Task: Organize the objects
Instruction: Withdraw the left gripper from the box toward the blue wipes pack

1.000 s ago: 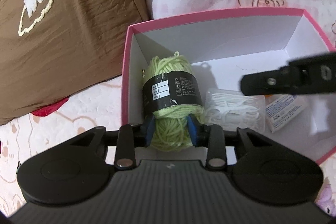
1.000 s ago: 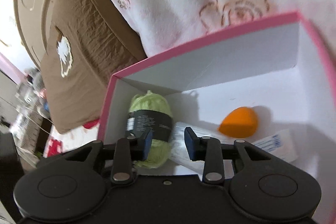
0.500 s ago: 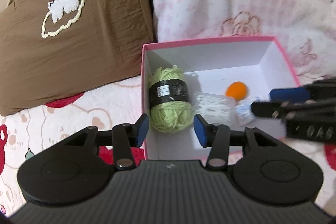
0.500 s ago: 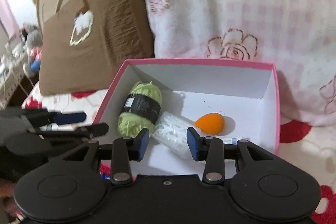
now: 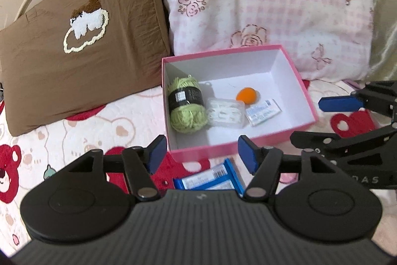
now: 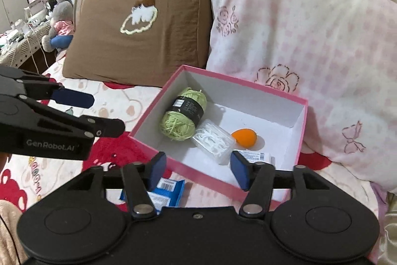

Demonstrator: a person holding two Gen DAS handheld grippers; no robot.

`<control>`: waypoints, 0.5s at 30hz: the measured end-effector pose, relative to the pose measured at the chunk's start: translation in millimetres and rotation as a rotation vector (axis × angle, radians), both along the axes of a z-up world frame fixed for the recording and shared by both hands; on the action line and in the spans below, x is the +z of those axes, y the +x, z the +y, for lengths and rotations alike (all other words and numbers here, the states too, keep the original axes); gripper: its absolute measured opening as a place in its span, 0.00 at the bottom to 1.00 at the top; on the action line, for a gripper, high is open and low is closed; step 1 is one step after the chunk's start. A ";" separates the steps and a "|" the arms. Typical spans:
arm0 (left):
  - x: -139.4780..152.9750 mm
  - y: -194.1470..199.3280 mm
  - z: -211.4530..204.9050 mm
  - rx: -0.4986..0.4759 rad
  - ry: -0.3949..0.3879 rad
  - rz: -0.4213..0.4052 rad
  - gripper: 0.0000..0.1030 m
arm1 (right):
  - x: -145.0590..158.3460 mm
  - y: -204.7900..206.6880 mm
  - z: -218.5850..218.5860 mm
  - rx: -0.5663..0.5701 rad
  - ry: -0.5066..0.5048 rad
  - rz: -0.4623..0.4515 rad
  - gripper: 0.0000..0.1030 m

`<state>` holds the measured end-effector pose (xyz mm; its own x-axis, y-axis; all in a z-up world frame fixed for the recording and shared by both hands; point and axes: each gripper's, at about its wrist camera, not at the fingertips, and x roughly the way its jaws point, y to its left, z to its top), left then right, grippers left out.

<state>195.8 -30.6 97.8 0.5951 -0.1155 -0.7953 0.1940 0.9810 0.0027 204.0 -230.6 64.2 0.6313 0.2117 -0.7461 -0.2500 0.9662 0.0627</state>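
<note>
A pink box (image 5: 307, 101) (image 6: 146, 123) with a white inside lies on the bed. In it are a green yarn ball (image 5: 187, 106) (image 6: 182, 119) with a black band, a clear packet of white bits (image 5: 225, 113) (image 6: 213, 142), an orange sponge (image 5: 246, 94) (image 6: 244, 137) and a small white sachet (image 5: 263, 112) (image 6: 253, 156). A blue packet (image 5: 208, 181) (image 6: 166, 191) lies on the sheet in front of the box. My left gripper (image 5: 201, 153) and my right gripper (image 6: 197, 170) hang above the box's near side, jaws opening, nothing between them.
A brown pillow (image 5: 74, 41) (image 6: 139, 29) and a pink checked pillow (image 5: 268, 4) (image 6: 310, 41) lean behind the box. The bed sheet (image 5: 62, 135) has red bear prints. A side table with plush toys (image 6: 57, 21) stands at the far left.
My left gripper let go of the yarn ball, which stays in the box. Both grippers rose and pulled back from the box, and their jaws spread wider.
</note>
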 end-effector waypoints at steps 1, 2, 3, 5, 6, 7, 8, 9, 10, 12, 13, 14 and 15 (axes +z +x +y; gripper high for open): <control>3.1 -5.0 0.9 -0.006 -0.007 0.005 0.64 | 4.6 -6.8 -1.4 0.004 -0.002 -0.002 0.64; 6.4 -10.4 1.8 -0.015 -0.014 0.007 0.68 | 8.4 -12.1 -1.8 0.006 -0.009 -0.002 0.68; 10.0 -16.2 2.8 -0.023 -0.019 0.005 0.72 | 11.5 -17.6 -1.6 0.009 -0.023 -0.005 0.73; 16.3 -27.0 3.6 -0.034 -0.023 -0.002 0.73 | 18.0 -30.4 -1.9 0.007 -0.057 -0.022 0.78; 18.8 -31.8 4.4 -0.038 -0.022 -0.001 0.73 | 20.3 -35.8 -2.2 0.007 -0.069 -0.031 0.82; 20.9 -36.8 5.4 -0.039 -0.023 0.002 0.73 | 22.0 -41.7 -2.9 0.010 -0.080 -0.037 0.83; 22.4 -41.3 6.4 -0.036 -0.025 0.004 0.73 | 23.7 -46.8 -2.7 0.013 -0.089 -0.040 0.84; 23.7 -45.8 7.9 -0.035 -0.029 0.003 0.73 | 24.4 -51.6 -2.6 0.019 -0.099 -0.039 0.84; 24.3 -49.3 9.7 -0.036 -0.035 0.005 0.74 | 24.4 -55.2 -1.5 0.029 -0.111 -0.035 0.84; 24.1 -56.2 13.6 -0.040 -0.049 0.023 0.80 | 25.9 -64.9 -1.2 0.032 -0.123 -0.040 0.84; 23.9 -60.4 15.2 -0.040 -0.050 0.027 0.81 | 26.8 -69.5 -1.1 0.032 -0.126 -0.040 0.84; 23.6 -64.9 16.8 -0.043 -0.047 0.026 0.81 | 27.4 -73.5 -0.9 0.032 -0.128 -0.037 0.84; 23.2 -69.0 17.7 -0.046 -0.041 0.026 0.82 | 28.1 -77.2 -0.3 0.030 -0.131 -0.037 0.84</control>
